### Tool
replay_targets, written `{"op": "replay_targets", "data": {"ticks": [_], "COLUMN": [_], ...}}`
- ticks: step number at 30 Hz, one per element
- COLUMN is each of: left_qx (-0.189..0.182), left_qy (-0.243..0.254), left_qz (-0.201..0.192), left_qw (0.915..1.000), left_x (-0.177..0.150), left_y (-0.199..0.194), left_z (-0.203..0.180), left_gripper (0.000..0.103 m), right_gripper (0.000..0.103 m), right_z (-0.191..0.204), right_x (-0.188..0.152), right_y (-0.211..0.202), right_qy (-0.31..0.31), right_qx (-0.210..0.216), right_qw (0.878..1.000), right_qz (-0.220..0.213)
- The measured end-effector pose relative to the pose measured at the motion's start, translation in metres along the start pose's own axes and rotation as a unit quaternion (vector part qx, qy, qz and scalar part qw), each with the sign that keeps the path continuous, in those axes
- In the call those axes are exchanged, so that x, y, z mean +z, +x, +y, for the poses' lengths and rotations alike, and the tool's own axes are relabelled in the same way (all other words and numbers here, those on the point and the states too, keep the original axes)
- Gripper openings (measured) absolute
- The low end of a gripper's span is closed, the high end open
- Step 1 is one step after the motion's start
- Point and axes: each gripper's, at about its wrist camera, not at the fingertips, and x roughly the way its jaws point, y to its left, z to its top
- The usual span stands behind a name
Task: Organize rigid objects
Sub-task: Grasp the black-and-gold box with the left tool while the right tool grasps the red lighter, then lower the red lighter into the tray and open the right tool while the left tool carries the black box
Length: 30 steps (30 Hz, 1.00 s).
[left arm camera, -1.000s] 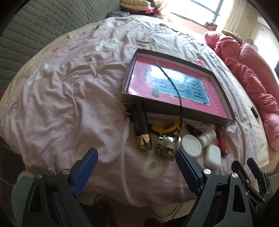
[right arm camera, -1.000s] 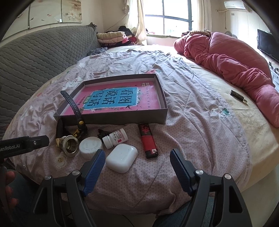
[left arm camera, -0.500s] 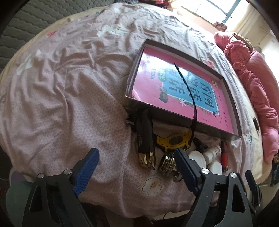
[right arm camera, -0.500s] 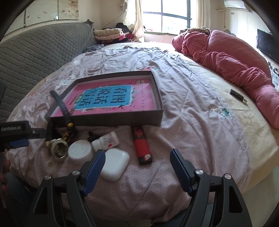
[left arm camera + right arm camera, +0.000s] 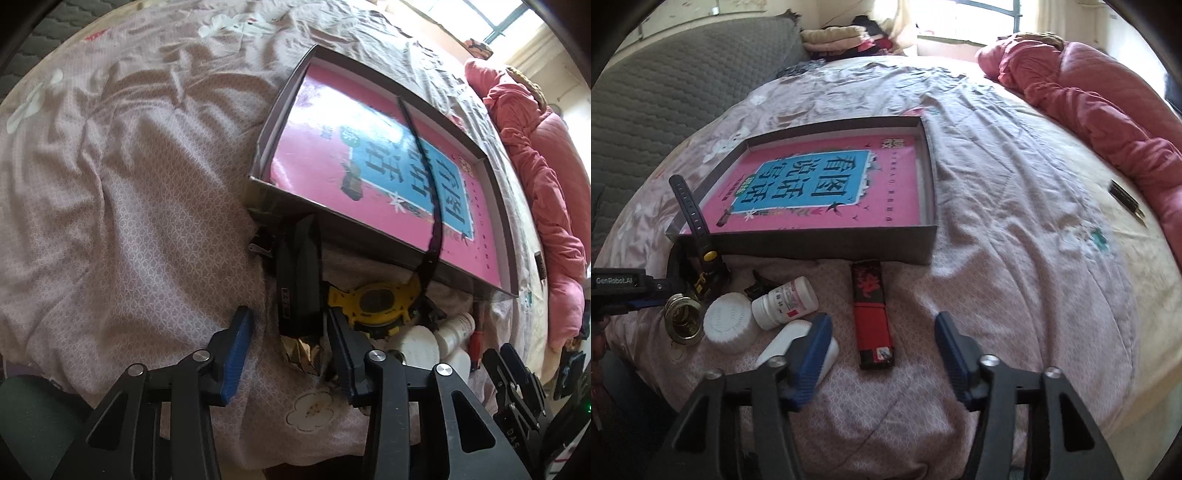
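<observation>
A shallow grey box point(image 5: 827, 254) lined with a pink book cover lies on the bed; it also shows in the left wrist view point(image 5: 373, 221). In front of it lie a black and gold bar point(image 5: 299, 280), a yellow watch point(image 5: 376, 302) with a black strap, a metal ring point(image 5: 683, 317), a white round lid point(image 5: 728, 326), a white pill bottle point(image 5: 785, 302), a white case point(image 5: 798, 347) and a red and black lighter point(image 5: 871, 317). My left gripper point(image 5: 288, 325) is open around the bar's near end. My right gripper point(image 5: 882, 343) is open around the lighter's near end.
A pink quilt point(image 5: 1100, 96) lies along the right side of the bed. A small dark object point(image 5: 1126, 201) lies on the sheet near it. A grey padded headboard point(image 5: 665, 99) stands at the left. Folded clothes point(image 5: 842, 40) sit at the back.
Both grippers have moved forward and down toward the objects. The left now straddles the black and gold bar; the right now straddles the lighter. Both jaws have narrowed.
</observation>
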Motion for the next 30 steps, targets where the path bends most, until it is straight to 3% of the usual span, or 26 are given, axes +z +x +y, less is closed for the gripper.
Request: {"op": "replay_targets", "data": {"ticks": [10, 17, 20, 30], "left_qx": [-0.012, -0.011, -0.006, -0.033], "left_qy": [-0.006, -0.011, -0.013, -0.019], "left_qz": [0.005, 0.004, -0.003, -0.021], "left_qw": [0.9999, 0.9999, 0.9999, 0.9990], "left_x": [0.012, 0.016, 0.021, 0.028], "left_y": [0.014, 0.021, 0.023, 0.003], "left_z": [0.001, 0.002, 0.000, 0.002], "left_gripper": [0.040, 0.035, 0.026, 0.025], "right_gripper": [0.026, 0.024, 0.023, 0.023], "right_z": [0.009, 0.009, 0.002, -0.010], "right_x": [0.004, 0.009, 0.009, 0.009], "right_y": [0.034, 0.047, 0.041, 0.008], "right_qy": [-0.024, -0.022, -0.004, 0.027], "right_qx": [0.003, 0.008, 0.021, 0.038], "right_qw": [0.999, 0.999, 0.999, 0.999], "right_qz": [0.040, 0.041, 0.030, -0.013]}}
